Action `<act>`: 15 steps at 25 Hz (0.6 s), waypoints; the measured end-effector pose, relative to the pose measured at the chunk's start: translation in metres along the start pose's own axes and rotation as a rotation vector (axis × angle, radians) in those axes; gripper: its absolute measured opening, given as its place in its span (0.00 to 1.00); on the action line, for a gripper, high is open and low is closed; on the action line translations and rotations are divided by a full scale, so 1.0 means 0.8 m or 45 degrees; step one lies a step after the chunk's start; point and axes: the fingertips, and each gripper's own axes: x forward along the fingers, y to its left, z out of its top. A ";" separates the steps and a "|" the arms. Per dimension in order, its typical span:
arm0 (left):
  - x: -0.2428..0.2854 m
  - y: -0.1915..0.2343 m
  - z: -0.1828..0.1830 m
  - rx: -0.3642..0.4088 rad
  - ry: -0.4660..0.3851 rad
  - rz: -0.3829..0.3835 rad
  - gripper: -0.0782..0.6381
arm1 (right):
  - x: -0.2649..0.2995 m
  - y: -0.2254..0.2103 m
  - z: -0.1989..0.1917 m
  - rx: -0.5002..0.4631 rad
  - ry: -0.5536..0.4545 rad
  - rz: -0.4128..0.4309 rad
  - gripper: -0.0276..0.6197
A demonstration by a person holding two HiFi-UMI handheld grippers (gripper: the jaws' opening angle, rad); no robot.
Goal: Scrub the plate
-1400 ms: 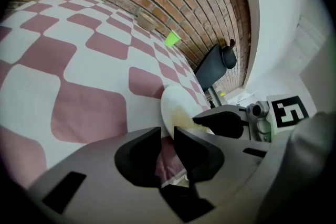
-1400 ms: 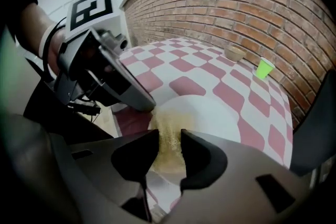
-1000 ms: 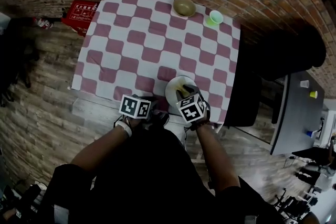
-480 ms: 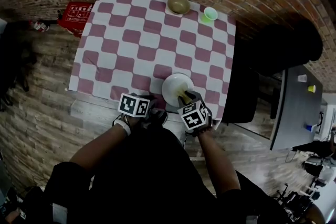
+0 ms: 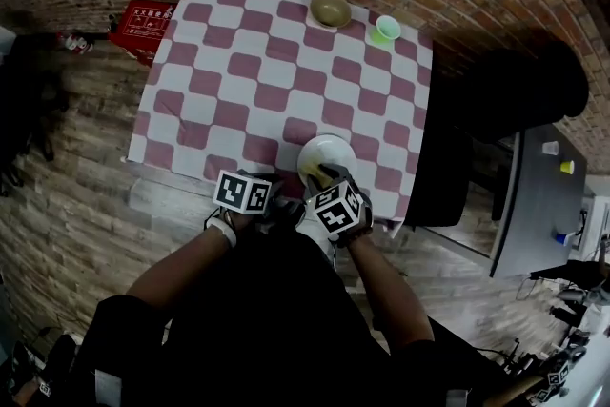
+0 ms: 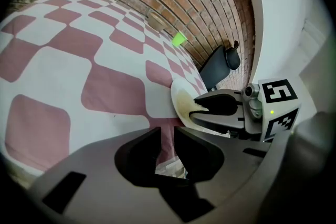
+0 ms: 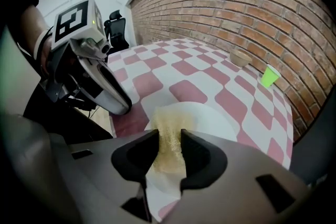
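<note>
A white plate (image 5: 332, 148) lies on the checked tablecloth near the table's front edge. My right gripper (image 5: 322, 176) is shut on a yellow sponge (image 7: 169, 136) that presses on the plate's (image 7: 212, 119) near part. From the left gripper view the same sponge (image 6: 197, 106) rests on the plate's (image 6: 180, 96) rim under the right gripper's fingers (image 6: 220, 104). My left gripper (image 5: 284, 205) hovers just left of the plate at the table edge, its jaws (image 6: 167, 147) shut with nothing between them.
An olive bowl (image 5: 331, 10) and a green cup (image 5: 388, 29) stand at the table's far edge by the brick wall. A red box (image 5: 148, 19) sits on the floor at the left. A black chair (image 5: 534, 91) and a grey table (image 5: 538, 195) are at the right.
My right gripper has slid the sponge leftward across the plate's near part. The left gripper has stayed at the table edge.
</note>
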 end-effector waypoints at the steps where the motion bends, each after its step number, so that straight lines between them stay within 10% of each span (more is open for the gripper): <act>1: -0.001 0.002 0.000 -0.007 -0.003 0.003 0.23 | 0.003 -0.002 0.004 -0.003 -0.002 0.001 0.26; 15: -0.011 0.011 -0.001 -0.026 -0.011 0.015 0.23 | 0.000 -0.086 0.006 0.042 0.035 -0.126 0.26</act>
